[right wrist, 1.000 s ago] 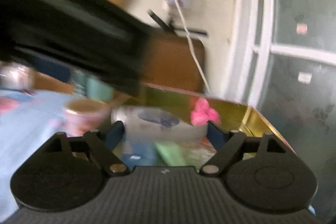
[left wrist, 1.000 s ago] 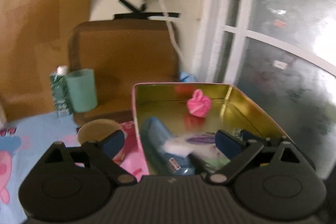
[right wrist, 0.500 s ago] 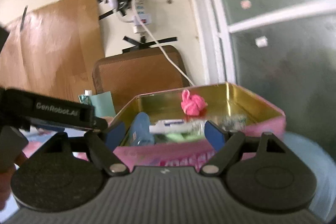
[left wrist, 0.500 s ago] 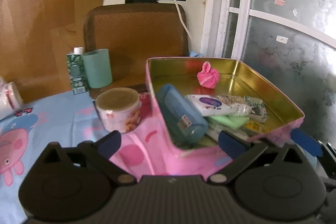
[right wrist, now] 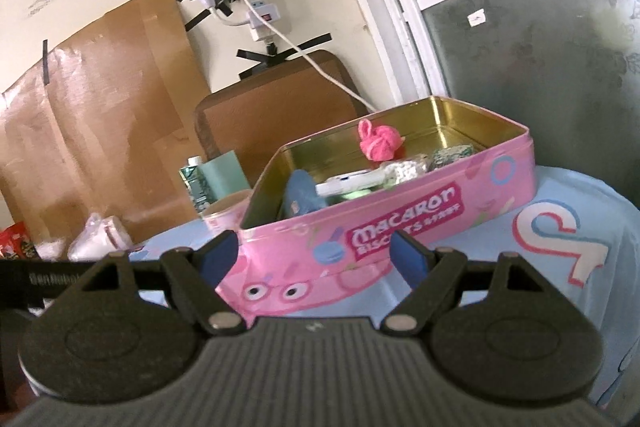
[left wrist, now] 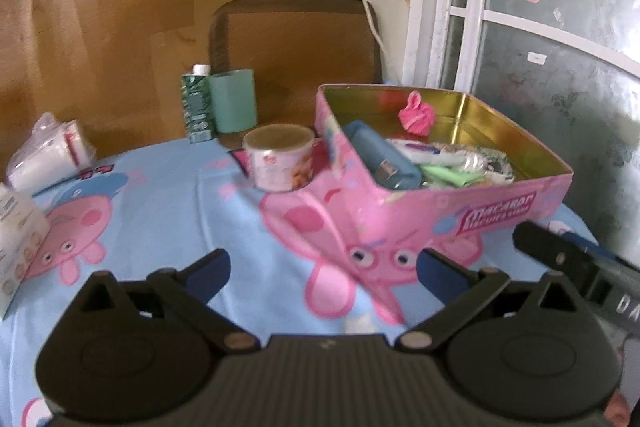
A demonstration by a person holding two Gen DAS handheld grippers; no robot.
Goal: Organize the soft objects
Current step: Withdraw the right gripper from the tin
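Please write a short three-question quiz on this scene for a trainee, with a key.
1. True or false: the pink knitted item lies inside the pink biscuit tin.
2. Which stands right beside the green carton? A) a red mug B) a teal cup C) a glass jar
3. What, if anything, do the left tongs and the right tongs hold?

Key
1. True; it sits near the tin's far wall.
2. B
3. Nothing; both sets of tongs stand open and empty, short of the tin.
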